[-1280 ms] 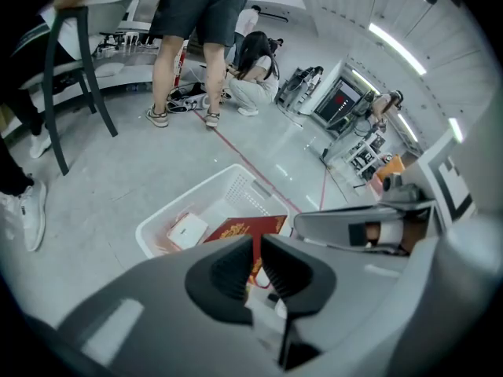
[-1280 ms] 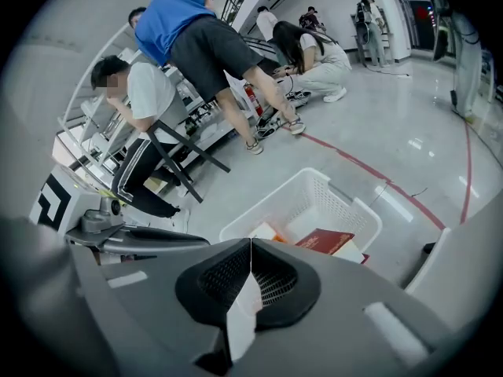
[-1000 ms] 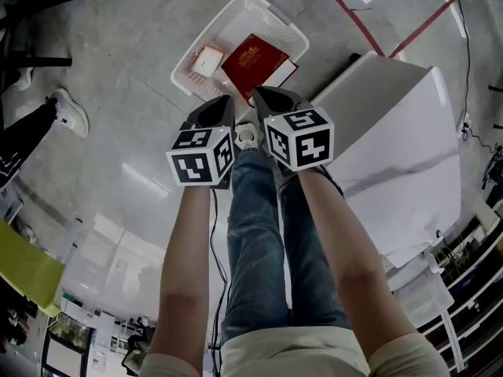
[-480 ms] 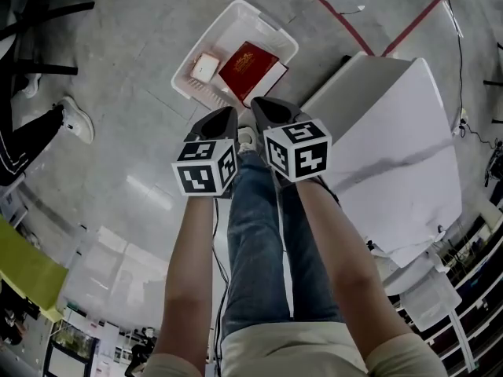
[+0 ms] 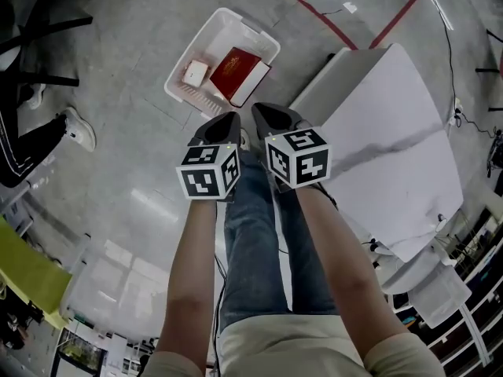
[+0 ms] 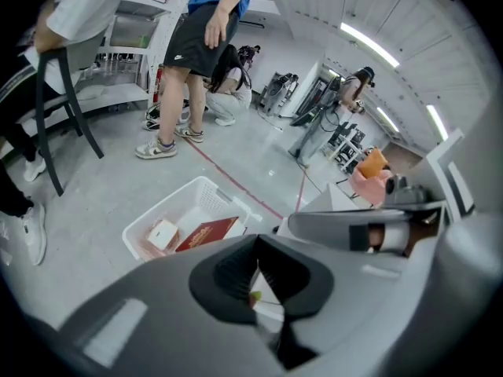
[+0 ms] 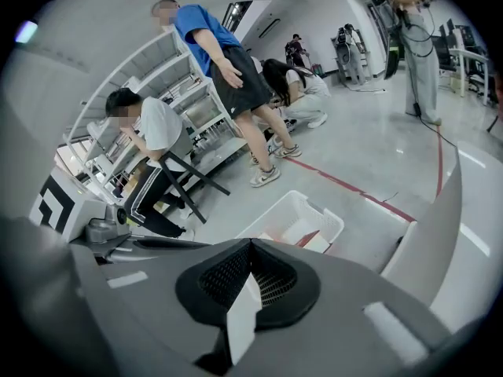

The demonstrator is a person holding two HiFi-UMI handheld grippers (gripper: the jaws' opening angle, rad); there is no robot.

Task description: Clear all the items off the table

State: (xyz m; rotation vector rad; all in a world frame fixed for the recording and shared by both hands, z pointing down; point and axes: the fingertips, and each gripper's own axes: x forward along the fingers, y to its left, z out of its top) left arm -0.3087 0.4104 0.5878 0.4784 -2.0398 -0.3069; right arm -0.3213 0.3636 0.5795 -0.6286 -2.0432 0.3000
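Your left gripper (image 5: 229, 119) has its jaws pressed together at the tips, and nothing is pinched between them. Your right gripper (image 5: 261, 111) is the same: jaws closed on each other, with no item in them. You hold the two just beside each other, marker cubes toward you, both angled downward above your jeans-clad legs (image 5: 251, 234).

Just beyond the jaw tips a white basket (image 5: 253, 28) stands on the grey floor (image 5: 118, 148). A red book (image 5: 236, 71) lies inside it, tilted against the wall nearer the table. A small white box (image 5: 194, 72) sits beside the book in the same basket. The white table (image 5: 393, 132) stands to the right of your right gripper, near the basket but apart from it.
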